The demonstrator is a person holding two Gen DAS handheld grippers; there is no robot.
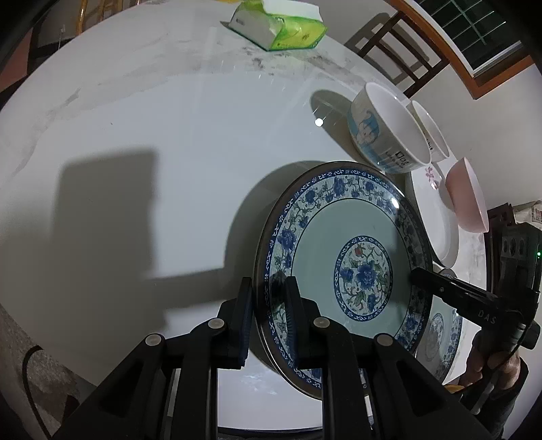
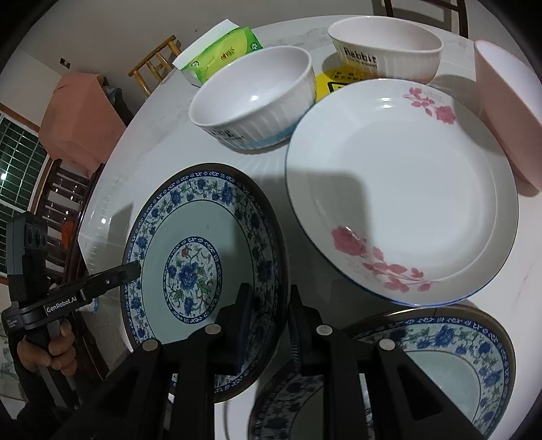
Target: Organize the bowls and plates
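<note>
A blue-flowered plate (image 1: 342, 250) (image 2: 200, 257) is held tilted above the white table between both grippers. My left gripper (image 1: 269, 304) is shut on its near rim. My right gripper (image 2: 269, 308) is shut on the opposite rim; it shows in the left wrist view (image 1: 440, 287). The left gripper also shows in the right wrist view (image 2: 111, 276). A second blue-flowered plate (image 2: 440, 365) lies below on the right. A white plate with pink roses (image 2: 406, 189), two white ribbed bowls (image 2: 257, 98) (image 2: 386, 47) and a pink bowl (image 2: 508, 111) stand beyond.
A green tissue pack (image 1: 281, 23) lies at the far side of the round table (image 1: 169, 135). A yellow item (image 2: 335, 81) lies between the bowls. Wooden chairs (image 1: 396, 44) stand around the table edge.
</note>
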